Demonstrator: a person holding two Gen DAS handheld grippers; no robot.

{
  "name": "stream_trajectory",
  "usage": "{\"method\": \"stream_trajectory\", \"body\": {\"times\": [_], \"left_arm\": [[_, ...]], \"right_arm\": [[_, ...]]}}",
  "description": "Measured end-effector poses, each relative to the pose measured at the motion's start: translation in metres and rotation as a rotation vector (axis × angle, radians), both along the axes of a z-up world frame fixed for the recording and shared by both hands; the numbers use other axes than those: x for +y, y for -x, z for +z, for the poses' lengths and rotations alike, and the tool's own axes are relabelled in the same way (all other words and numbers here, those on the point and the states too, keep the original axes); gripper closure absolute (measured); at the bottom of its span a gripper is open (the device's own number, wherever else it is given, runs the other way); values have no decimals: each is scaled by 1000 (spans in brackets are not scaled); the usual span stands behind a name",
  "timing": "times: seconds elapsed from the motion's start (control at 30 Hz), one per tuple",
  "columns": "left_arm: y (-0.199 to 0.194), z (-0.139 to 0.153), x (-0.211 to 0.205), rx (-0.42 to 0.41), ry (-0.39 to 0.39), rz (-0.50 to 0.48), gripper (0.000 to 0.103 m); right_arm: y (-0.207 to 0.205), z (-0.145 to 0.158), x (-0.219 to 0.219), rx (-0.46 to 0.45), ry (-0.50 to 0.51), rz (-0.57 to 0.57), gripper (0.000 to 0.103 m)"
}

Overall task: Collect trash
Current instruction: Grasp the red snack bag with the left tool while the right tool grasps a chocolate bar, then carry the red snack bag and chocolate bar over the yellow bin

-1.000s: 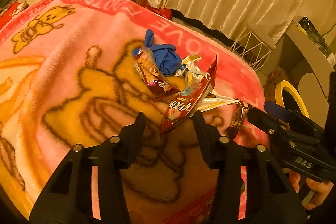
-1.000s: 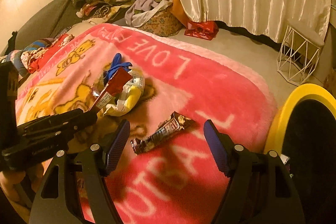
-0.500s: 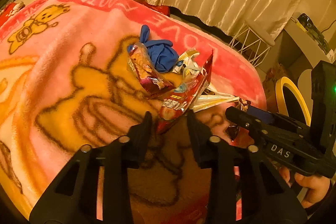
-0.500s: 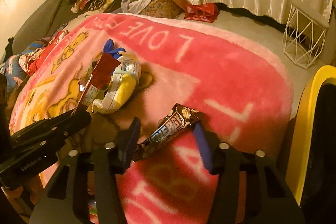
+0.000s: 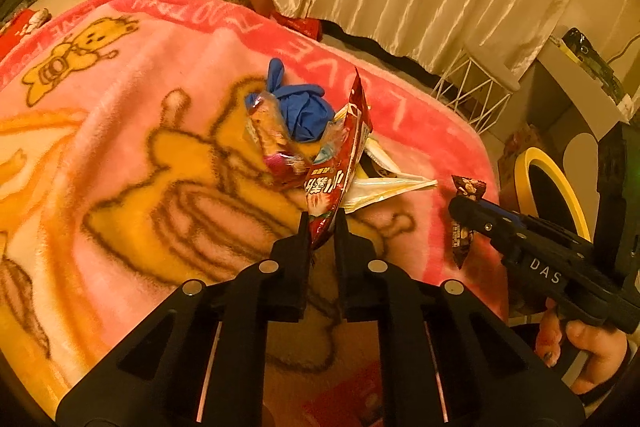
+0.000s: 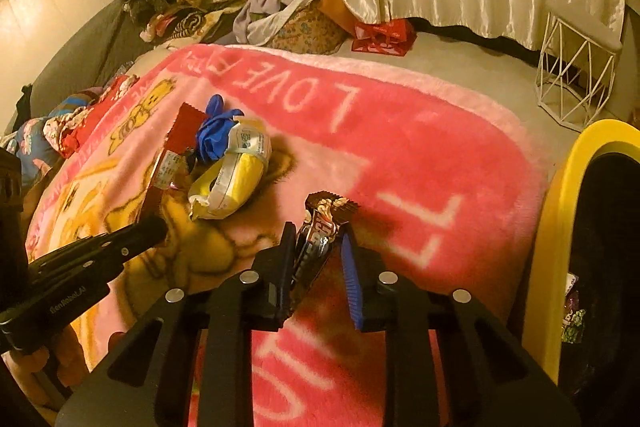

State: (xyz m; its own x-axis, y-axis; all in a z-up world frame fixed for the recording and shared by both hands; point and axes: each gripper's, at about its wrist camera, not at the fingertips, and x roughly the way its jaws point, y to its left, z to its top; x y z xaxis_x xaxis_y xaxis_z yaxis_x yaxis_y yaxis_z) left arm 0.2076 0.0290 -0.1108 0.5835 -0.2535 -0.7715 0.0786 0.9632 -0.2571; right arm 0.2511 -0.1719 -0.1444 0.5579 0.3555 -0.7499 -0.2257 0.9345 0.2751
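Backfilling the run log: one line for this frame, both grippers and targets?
left gripper: closing on red bag | right gripper: closing on candy bar | both on blanket | bin: right

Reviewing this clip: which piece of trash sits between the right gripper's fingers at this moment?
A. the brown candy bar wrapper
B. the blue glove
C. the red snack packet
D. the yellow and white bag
A. In the right wrist view, the brown candy bar wrapper stands between the closing jaws of the right gripper, while the red snack packet is at the left gripper.
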Motion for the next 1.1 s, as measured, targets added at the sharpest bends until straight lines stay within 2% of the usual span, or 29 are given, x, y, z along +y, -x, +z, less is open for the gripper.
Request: {"method": "stream_trajectory", "body": {"times": [0.57, 1.1], "left_arm": [[19, 36, -18, -73, 15, -29, 96], [41, 61, -55, -126, 10, -101, 97]], "right_arm": [[40, 29, -19, -50, -47, -2, 81], [70, 62, -64, -124, -90, -86, 81]]}}
